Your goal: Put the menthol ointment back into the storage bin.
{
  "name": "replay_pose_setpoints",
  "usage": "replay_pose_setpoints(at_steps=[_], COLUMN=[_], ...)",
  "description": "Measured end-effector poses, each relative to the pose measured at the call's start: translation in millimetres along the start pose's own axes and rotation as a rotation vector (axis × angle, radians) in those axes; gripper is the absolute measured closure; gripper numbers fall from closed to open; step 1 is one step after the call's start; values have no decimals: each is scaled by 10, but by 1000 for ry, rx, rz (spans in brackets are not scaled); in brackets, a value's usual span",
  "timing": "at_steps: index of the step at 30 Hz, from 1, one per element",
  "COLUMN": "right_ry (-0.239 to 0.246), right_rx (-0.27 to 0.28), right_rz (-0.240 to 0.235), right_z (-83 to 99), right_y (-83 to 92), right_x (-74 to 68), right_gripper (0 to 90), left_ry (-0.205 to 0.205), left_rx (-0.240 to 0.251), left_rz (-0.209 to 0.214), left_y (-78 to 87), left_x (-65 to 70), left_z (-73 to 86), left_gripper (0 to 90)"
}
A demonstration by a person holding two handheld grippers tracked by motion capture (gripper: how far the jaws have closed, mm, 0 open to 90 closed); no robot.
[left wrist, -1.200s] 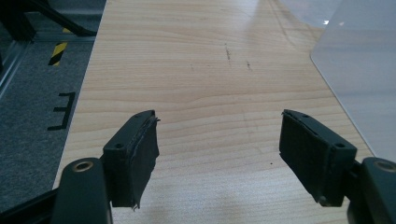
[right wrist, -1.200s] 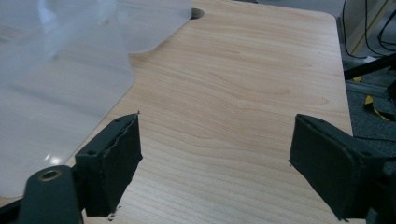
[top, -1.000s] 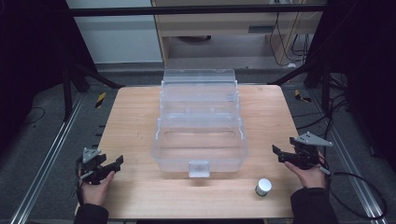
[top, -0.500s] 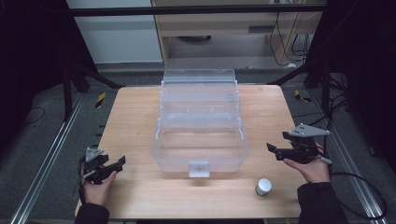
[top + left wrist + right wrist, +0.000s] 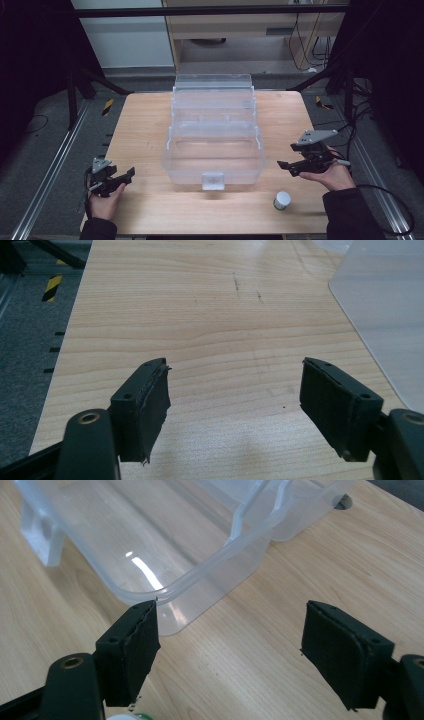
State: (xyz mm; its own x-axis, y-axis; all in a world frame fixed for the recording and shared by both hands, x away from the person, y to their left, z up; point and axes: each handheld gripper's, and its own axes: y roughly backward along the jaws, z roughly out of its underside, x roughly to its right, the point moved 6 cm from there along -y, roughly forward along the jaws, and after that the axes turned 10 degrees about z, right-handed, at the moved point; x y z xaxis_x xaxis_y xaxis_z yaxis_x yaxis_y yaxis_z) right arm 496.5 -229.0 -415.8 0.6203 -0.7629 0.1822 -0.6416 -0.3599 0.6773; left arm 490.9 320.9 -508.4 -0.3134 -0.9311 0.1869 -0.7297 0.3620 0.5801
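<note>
A clear plastic box (image 5: 214,135) with stepped inner trays and a front latch stands open in the middle of the wooden table (image 5: 145,115). My right gripper (image 5: 281,165) hovers above the table just right of the box's front right corner (image 5: 170,592), jaws open, nothing between them. A small white jar with a green base (image 5: 282,200) stands on the table below that gripper. My left gripper (image 5: 131,173) rests low at the table's front left, open and empty, pointing toward the box's side (image 5: 390,315).
Dark floor and metal rails (image 5: 45,170) run along both sides of the table. A pale cabinet (image 5: 250,30) and cables lie beyond the far edge. Black-and-yellow tape marks (image 5: 107,106) lie on the floor by the far corners.
My right gripper has risen and moved left toward the box's front right corner. The left gripper has stayed where it was.
</note>
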Motion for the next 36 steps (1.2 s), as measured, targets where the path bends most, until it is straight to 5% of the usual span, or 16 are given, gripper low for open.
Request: replay_pose_setpoints(at_steps=[9, 28, 36], right_ry=[119, 335, 386], right_rx=[-75, -217, -272], right_rz=[-117, -235, -263], right_z=[-8, 132, 184], right_y=[24, -6, -3], right_x=[-194, -418, -458], right_gripper=[238, 248, 271], left_ry=[-13, -15, -16], left_rx=[-11, -15, -21], left_rz=[6, 13, 17], left_y=[-10, -12, -21], left_x=[21, 25, 29], left_z=[5, 5, 10], left_gripper=[273, 272, 271])
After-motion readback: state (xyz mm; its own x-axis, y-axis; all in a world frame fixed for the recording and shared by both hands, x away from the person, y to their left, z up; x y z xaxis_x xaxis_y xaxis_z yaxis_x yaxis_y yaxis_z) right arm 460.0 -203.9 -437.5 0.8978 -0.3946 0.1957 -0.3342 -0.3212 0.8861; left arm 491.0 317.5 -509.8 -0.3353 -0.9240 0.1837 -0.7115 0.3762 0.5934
